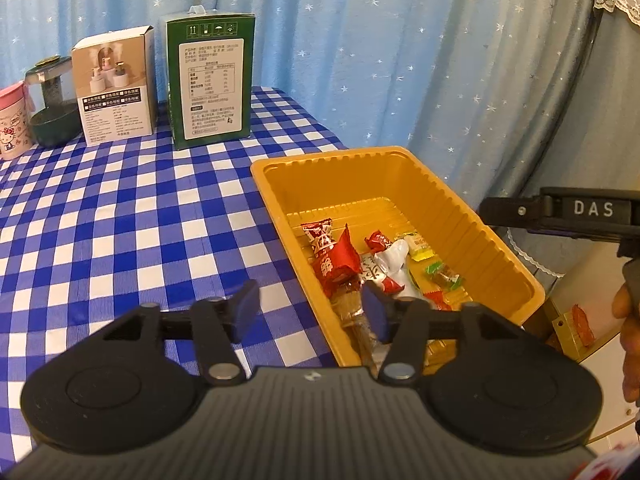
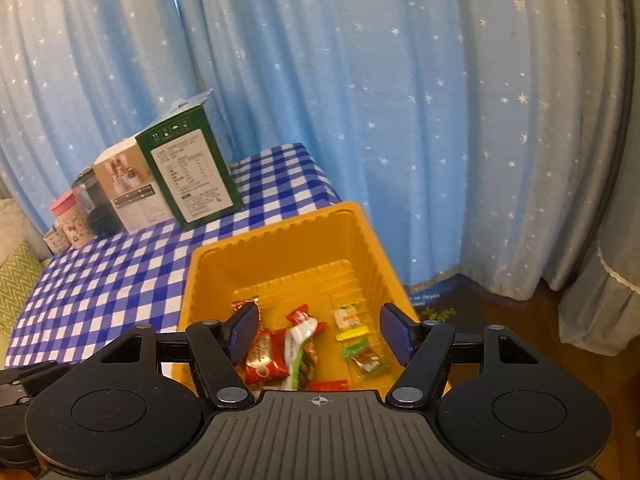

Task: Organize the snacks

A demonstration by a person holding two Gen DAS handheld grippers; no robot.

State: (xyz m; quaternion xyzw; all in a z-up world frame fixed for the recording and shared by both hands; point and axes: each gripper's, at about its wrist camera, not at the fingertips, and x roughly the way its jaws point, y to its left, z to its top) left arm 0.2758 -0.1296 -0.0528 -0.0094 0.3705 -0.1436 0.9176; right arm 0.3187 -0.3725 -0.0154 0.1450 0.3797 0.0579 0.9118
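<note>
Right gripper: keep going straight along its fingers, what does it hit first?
Likely the wrapped snacks in the yellow tray; the right gripper is open and empty above them. Depth is uncertain.

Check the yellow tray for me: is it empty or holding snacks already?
Holding snacks. The yellow tray has wrapped snacks scattered over the near part of its floor; the far part is bare. It is nowhere near full.

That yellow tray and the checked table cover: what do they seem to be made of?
Yellow tray: looks like thin moulded plastic, semi-glossy, with ribbed walls and a rolled rim. Checked cover: probably woven cloth or a soft vinyl sheet; it drapes over the table edge with faint creases, mostly matte. Hard to tell which.
</note>
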